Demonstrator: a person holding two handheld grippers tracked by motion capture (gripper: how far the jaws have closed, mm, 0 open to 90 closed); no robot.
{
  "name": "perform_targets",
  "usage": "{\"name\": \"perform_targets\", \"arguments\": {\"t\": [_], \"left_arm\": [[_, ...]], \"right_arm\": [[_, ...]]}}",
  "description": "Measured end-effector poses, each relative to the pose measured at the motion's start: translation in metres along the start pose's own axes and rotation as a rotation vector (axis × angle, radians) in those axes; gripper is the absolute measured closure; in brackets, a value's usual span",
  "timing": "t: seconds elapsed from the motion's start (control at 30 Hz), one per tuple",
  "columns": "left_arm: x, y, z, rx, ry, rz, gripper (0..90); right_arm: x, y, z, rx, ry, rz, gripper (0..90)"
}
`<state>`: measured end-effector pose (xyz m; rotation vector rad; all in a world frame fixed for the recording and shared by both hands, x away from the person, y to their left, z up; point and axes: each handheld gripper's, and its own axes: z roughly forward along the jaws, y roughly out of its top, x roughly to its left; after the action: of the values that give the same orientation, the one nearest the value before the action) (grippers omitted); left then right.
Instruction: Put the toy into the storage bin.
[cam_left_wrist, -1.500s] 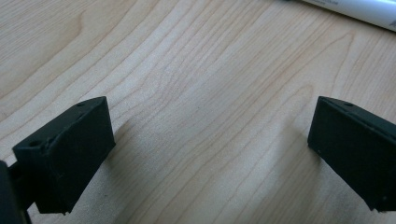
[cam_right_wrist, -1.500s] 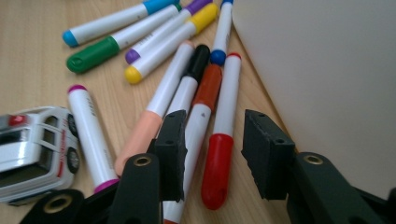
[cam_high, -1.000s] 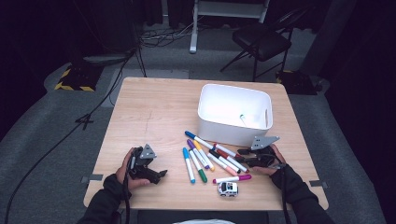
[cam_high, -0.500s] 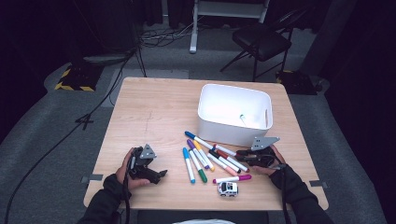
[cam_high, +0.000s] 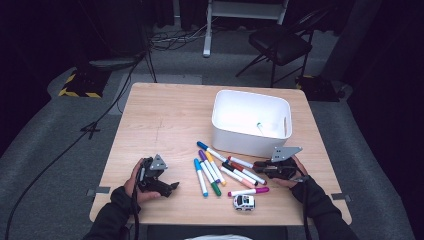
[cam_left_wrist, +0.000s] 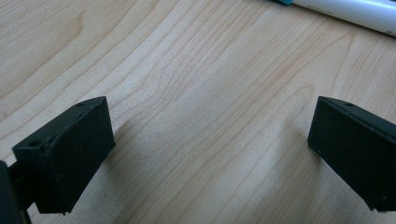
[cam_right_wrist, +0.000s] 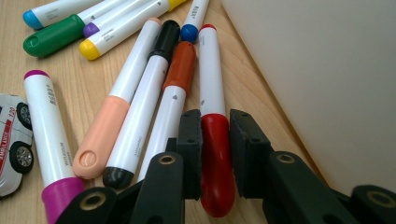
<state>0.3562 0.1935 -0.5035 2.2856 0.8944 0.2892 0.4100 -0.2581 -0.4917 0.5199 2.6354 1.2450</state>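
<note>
The white bin (cam_high: 250, 122) holds one marker so far — roughly ten more lie on the table (cam_high: 165, 115). The right gripper (cam_right_wrist: 215, 135) has just closed on the red marker (cam_right_wrist: 214, 140) beside the bin; the left gripper (cam_left_wrist: 205, 140) rests wide, empty.

Markers (cam_high: 227, 170) (scattered) beside white bin (cam_high: 250, 120)

A dark studio: black curtains, floor cables (cam_high: 165, 42), hazard-striped tape (cam_high: 77, 92).

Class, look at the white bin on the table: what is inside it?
Inside the white bin lies one marker with a teal tip, against the near wall. That wall hides the floor strip right behind it, so anything there is covered.
</note>
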Motion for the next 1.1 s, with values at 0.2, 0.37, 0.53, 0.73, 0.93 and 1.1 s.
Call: {"name": "perform_targets", "arguments": {"t": [0.2, 0.37, 0.53, 0.73, 0.93, 1.1], "left_arm": [[0.000, 0.000, 0.000, 0.000, 0.000, 0.000, 0.6], [0.000, 0.000, 0.000, 0.000, 0.000, 0.000, 0.6], [0.000, 0.000, 0.000, 0.000, 0.000, 0.000, 0.6], [0.000, 0.000, 0.000, -0.001, -0.001, 0.000, 0.6], [0.000, 0.000, 0.000, -0.001, -0.001, 0.001, 0.6], [0.000, 0.000, 0.000, 0.000, 0.000, 0.000, 0.6]], "right_arm": [[-0.003, 0.003, -0.010, -0.037, -0.016, -0.015, 75.2], [0.002, 0.010, -0.021, -0.069, -0.013, -0.025, 75.1], [0.007, 0.020, -0.033, -0.095, -0.007, -0.056, 75.1], [0.011, 0.037, -0.051, -0.119, 0.001, -0.095, 75.1], [0.011, 0.055, -0.069, -0.151, -0.007, -0.140, 75.1], [0.010, 0.068, -0.081, -0.163, -0.020, -0.160, 75.1]]}}
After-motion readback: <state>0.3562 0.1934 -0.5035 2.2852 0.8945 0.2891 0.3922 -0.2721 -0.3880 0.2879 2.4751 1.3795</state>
